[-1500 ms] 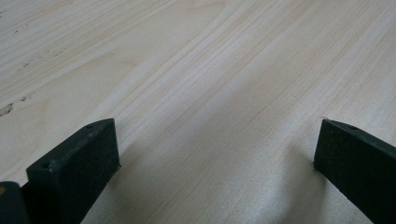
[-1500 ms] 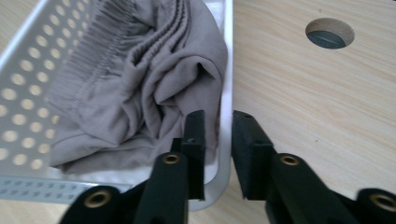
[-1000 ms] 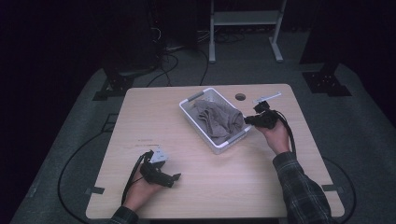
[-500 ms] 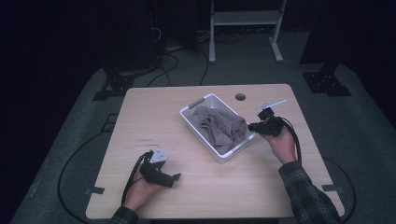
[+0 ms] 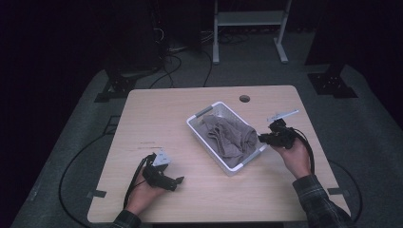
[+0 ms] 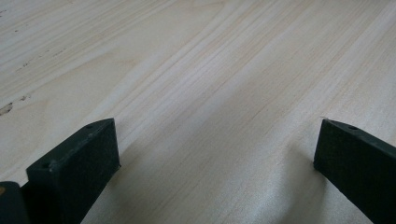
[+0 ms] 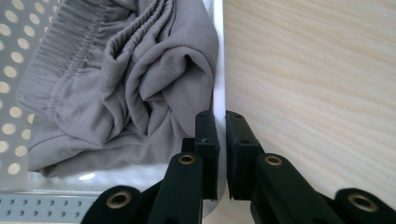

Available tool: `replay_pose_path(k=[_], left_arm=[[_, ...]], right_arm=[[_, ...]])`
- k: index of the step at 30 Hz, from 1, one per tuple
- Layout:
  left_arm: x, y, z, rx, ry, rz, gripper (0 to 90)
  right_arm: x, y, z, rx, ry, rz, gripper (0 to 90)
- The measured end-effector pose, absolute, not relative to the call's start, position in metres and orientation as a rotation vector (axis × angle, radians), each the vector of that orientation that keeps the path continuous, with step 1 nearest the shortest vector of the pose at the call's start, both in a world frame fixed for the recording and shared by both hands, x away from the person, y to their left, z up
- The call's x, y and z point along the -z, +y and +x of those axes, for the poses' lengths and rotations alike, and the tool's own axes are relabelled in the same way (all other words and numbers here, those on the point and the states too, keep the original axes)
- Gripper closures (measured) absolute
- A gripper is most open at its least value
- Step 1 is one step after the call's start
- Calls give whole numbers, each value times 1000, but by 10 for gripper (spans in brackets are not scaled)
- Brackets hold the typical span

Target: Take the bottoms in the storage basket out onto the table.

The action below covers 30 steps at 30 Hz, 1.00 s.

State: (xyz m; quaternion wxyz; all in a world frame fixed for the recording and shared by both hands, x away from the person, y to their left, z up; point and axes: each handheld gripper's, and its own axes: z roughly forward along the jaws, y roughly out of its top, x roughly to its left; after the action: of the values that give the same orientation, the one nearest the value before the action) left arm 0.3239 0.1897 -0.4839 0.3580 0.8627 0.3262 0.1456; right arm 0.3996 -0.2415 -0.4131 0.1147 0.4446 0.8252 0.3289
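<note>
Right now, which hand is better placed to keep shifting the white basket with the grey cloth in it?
Right. The right gripper is shut on the basket wall, beside the grey cloth. The left gripper rests open on the bare table, well away from the basket.

Left tongs (image 6: 215,154) spread wide, low over bare table (image 6: 210,70)

Grey cloth (image 7: 116,84) in white perforated basket (image 5: 202,115); black tongs (image 7: 219,135).
</note>
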Motion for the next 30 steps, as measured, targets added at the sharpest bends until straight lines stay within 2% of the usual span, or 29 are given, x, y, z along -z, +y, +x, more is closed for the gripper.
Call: replay_pose_path(k=[26,28,30], left_arm=[[484,190,323,-372,842,2231,0],[484,190,323,-373,842,2231,0],[484,190,323,-372,842,2231,0]], right_arm=[[413,-254,312,-943,2446,1270,837],[413,-255,310,-946,2443,1261,809],[409,-256,309,-972,2422,1233,711]])
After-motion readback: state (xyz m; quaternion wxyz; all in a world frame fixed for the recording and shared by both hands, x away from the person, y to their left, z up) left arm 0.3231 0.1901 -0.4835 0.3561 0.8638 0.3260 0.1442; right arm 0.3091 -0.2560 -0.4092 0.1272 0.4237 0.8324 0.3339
